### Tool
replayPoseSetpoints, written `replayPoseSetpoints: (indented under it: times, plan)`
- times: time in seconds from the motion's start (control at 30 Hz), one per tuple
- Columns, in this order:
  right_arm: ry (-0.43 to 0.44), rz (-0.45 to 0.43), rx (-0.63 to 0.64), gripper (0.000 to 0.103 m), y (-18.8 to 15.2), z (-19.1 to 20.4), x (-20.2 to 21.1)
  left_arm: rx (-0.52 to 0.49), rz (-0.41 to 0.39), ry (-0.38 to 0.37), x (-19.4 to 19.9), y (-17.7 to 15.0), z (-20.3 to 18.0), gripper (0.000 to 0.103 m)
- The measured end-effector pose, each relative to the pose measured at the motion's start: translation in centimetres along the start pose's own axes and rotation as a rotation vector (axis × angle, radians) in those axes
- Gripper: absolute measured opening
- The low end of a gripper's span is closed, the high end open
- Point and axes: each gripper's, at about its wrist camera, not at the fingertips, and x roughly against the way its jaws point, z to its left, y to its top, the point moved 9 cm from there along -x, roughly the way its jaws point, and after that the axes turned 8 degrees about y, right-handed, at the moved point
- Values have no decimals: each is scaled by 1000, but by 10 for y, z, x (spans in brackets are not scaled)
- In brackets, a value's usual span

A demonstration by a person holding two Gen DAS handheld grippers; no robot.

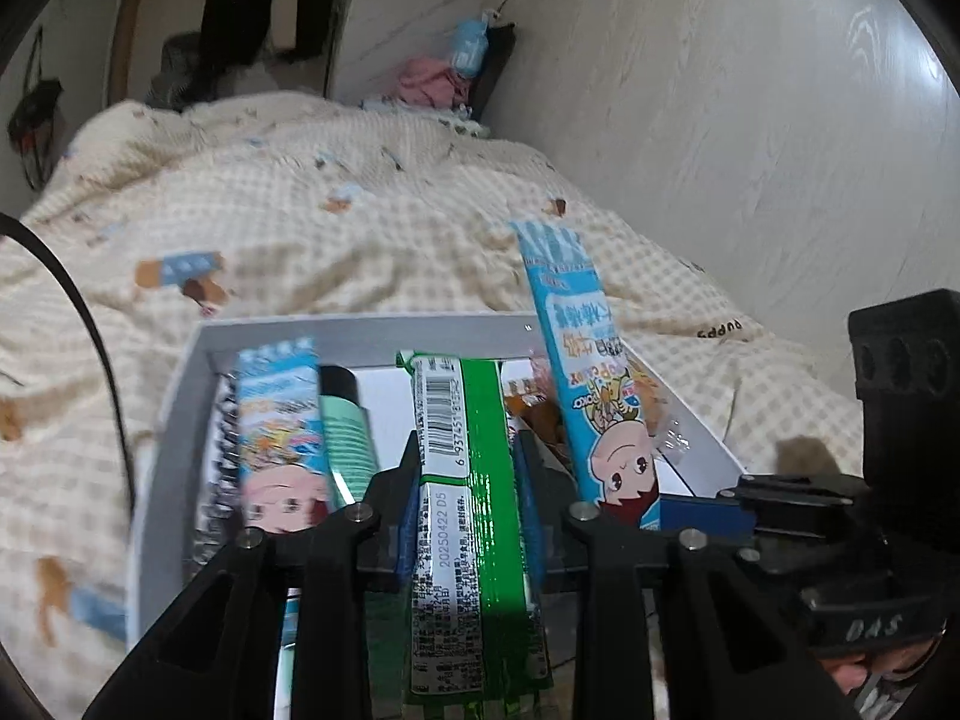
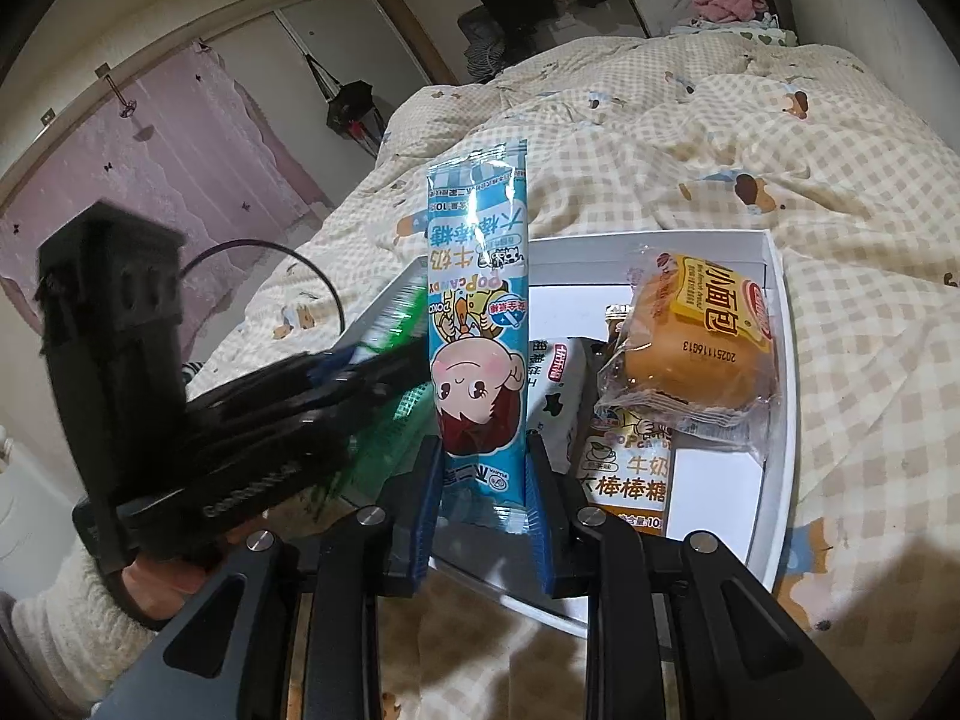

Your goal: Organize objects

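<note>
Green foil fills the left wrist view: the left gripper [image 1: 468,480] has a green packet [image 1: 462,480] between its blue pads, and the pads sit so close to the wrapper's sides that I cannot tell whether they press on it or have let go. If the grip is loose, the slick packet could slide down and land crooked across what already lies in the white tray [image 1: 174,408] on the bed [image 1: 300,210]. Inside the tray from this side are a blue candy packet [image 1: 279,420] lying along the left wall and a mint tube with a black cap [image 1: 345,426] beside it. A spiral-bound edge shows under the blue packet, though I cannot say what it belongs to. To the right a second blue packet stands up out of the tray, held from below.

From the right wrist view, the right gripper [image 2: 485,468] has its jaws closed on the lower end of that tall blue packet [image 2: 477,312], which stands nearly upright over the tray's near edge. Held only at the bottom, it could flop sideways, and the left gripper's black body just to its left could knock it. The tray [image 2: 780,312] holds on this side a wrapped bun [image 2: 696,348] resting on an orange candy packet [image 2: 624,468], with a white packet with black patches [image 2: 555,396] beside them. Dropping the tall packet here may pile it on the bun and leave things untidy
</note>
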Motion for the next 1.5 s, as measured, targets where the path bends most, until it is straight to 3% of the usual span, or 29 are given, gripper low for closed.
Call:
replayPoseSetpoints:
  times: [0.07,0.13,0.2,0.23,0.37,0.6,0.67,0.7,0.87,0.93,1.07,1.13,1.2,1.37,1.5]
  plan:
    - [-4,2,0,27,0,0,-1,-7,3,16,-2,-1,0,40]
    - [-12,5,1,28,-1,-1,-1,-2,-14,35,2,2,2,52]
    - [-14,7,5,29,-1,0,-2,14,-55,28,12,8,6,72]
    - [-13,6,7,31,-1,0,-2,21,-71,27,16,11,8,74]
    - [2,-15,14,46,1,3,3,67,-107,58,33,16,23,74]
    - [-21,-67,4,48,9,2,17,132,-87,147,56,11,52,75]
    - [-16,-97,1,57,12,3,28,136,-78,156,58,6,52,76]
    - [-9,-108,3,67,11,7,32,139,-66,162,60,3,53,76]
    - [-8,-149,73,69,9,27,61,158,-25,164,75,-20,56,77]
    - [-23,-176,112,77,2,38,78,190,-24,179,84,-26,60,77]
    - [-53,-247,219,78,-12,65,110,247,-28,162,108,-44,62,79]
    - [-55,-262,242,85,-18,73,119,254,-22,155,114,-55,60,79]
    - [-47,-276,245,85,-20,75,121,245,-33,156,117,-57,57,79]
    - [-44,-179,170,85,-22,51,90,197,-4,158,106,-57,50,79]
    - [-106,-95,71,85,-28,23,71,161,-6,162,105,-56,42,80]
